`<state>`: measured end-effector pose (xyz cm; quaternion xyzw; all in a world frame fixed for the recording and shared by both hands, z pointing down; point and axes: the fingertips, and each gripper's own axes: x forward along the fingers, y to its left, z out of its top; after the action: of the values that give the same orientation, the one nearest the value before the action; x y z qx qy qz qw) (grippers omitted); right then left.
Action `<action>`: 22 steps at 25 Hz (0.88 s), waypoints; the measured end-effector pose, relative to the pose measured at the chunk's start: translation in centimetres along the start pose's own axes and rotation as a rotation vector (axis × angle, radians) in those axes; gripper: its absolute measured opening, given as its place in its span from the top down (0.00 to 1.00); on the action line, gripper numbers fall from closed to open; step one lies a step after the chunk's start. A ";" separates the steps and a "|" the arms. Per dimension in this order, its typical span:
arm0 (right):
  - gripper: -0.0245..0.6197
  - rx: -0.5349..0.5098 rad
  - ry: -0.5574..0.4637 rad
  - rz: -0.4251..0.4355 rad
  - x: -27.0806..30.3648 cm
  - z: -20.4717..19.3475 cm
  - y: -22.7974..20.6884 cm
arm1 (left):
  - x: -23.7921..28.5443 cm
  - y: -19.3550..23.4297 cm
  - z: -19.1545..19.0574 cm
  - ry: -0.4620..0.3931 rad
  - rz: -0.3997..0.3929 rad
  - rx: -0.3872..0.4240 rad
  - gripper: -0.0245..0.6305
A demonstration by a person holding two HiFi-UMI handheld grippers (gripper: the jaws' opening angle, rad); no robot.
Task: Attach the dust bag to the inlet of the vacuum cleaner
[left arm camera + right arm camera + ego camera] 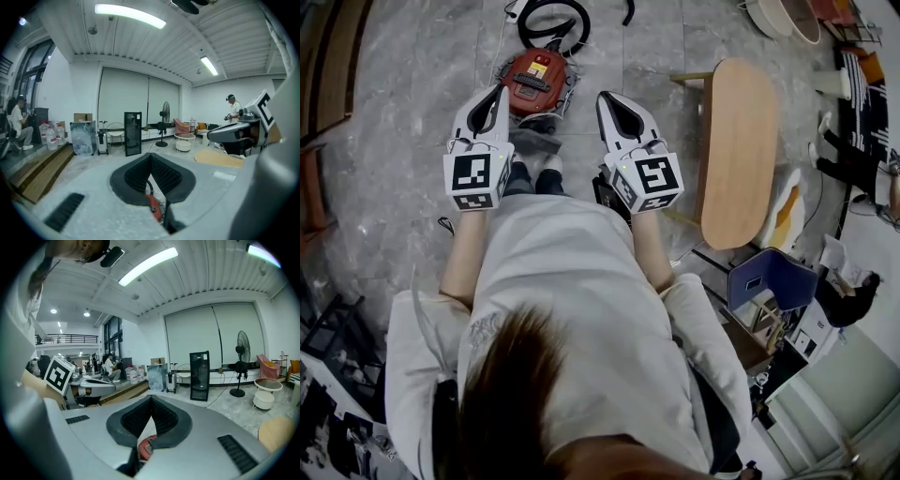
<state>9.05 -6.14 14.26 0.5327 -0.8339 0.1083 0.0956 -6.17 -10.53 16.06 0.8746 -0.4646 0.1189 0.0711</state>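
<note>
Left gripper point(151, 157): jaws fully closed, pads together, nothing between them. Right gripper point(151, 401): same, closed on nothing. Both are held up in front of the person, pointing to the far side, well above the floor point(403, 122).

Vacuum cleaner point(534, 80): red body, on the floor just past the person's feet. In the head view it sits roughly between the two grippers. Each gripper view shows only a sliver of red under its closed jaws. The black hose point(551, 21) is coiled just beyond it on the far side.

Dust bag: not positively located. A grey piece point(534, 141) lies at the near edge of the vacuum, touching it or just beside it. It might be the bag or part of the machine; it's too small and too crowded by the grippers to tell.

Progress read: neither gripper carries a bag and neither is on the vacuum. The inlet isn't visible, so I can't confirm a bag is seated on it. My judgement is that either nothing has started or the attach is finished and the hands are clear. These pictures don't separate the two. If the grey piece is a loose bag, everything is left: pick it up, line the collar up with the inlet, press it on.
</note>
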 end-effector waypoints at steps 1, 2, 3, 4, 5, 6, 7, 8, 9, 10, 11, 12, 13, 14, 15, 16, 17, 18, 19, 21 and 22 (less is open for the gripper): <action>0.96 0.002 -0.003 -0.002 -0.2 0.1 0.0 | -0.2 -0.1 0.3 -0.007 -0.001 0.001 0.94; 0.96 0.000 -0.005 -0.005 -0.4 0.2 -0.1 | -0.4 -0.3 0.7 -0.016 -0.003 0.004 0.94; 0.96 -0.003 -0.005 -0.007 -0.6 0.3 -0.1 | -0.6 -0.4 1.1 -0.025 -0.003 0.007 0.94; 0.96 -0.006 -0.006 -0.010 -0.8 0.4 -0.1 | -0.7 -0.6 1.5 -0.035 -0.005 0.012 0.94; 0.96 -0.007 -0.007 -0.013 -1.1 0.4 -0.2 | -0.9 -0.8 1.9 -0.044 -0.007 0.020 0.94; 0.96 -0.006 -0.009 -0.017 -1.3 0.5 -0.2 | -1.0 -1.0 2.2 -0.052 -0.012 0.030 0.94; 0.96 -0.006 -0.011 -0.021 -1.6 0.5 -0.2 | -1.2 -1.3 2.3 -0.057 -0.017 0.039 0.94; 0.96 -0.009 -0.012 -0.024 -1.8 0.4 -0.2 | -1.3 -1.6 2.4 -0.061 -0.023 0.047 0.94; 0.96 -0.014 -0.011 -0.026 -2.1 0.3 -0.2 | -1.5 -1.9 2.5 -0.066 -0.029 0.052 0.94; 0.96 -0.020 -0.012 -0.029 -2.4 0.2 -0.2 | -1.7 -2.2 2.5 -0.070 -0.034 0.056 0.94; 0.96 -0.024 -0.013 -0.032 -2.7 0.1 -0.2 | -1.9 -2.5 2.6 -0.076 -0.035 0.055 0.94; 0.96 -0.025 -0.015 -0.035 -3.0 0.0 -0.2 | -2.2 -2.7 2.6 -0.082 -0.034 0.052 0.94; 0.96 -0.024 -0.017 -0.039 -3.3 0.0 -0.3 | -2.6 -2.9 2.6 -0.088 -0.032 0.047 0.94; 0.96 -0.023 -0.020 -0.042 -3.6 0.0 -0.3 | -2.9 -3.1 2.5 -0.092 -0.030 0.044 0.94; 0.96 -0.023 -0.024 -0.045 -3.9 -0.1 -0.3 | -3.2 -3.3 2.4 -0.095 -0.029 0.043 0.94; 0.96 -0.022 -0.026 -0.048 -4.2 -0.2 -0.3 | -3.5 -3.5 2.2 -0.098 -0.028 0.043 0.94; 0.96 -0.022 -0.028 -0.049 -4.4 -0.4 -0.2 | -3.7 -3.6 2.1 -0.101 -0.027 0.043 0.94; 0.96 -0.020 -0.028 -0.050 -4.7 -0.5 -0.1 | -4.0 -3.7 1.9 -0.104 -0.024 0.042 0.94; 0.96 -0.018 -0.028 -0.050 -4.9 -0.6 0.0 | -4.3 -3.8 1.9 -0.109 -0.020 0.037 0.94; 0.96 -0.011 -0.026 -0.045 -5.3 -0.8 0.3 | -4.8 -3.8 1.8 -0.118 -0.011 0.027 0.94; 0.96 -0.010 -0.027 -0.043 -5.4 -0.9 0.4 | -5.0 -3.8 1.8 -0.121 -0.009 0.027 0.94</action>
<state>10.95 -1.06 13.63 0.5513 -0.8241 0.0949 0.0894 -5.45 -4.87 12.92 0.8831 -0.4626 0.0717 0.0319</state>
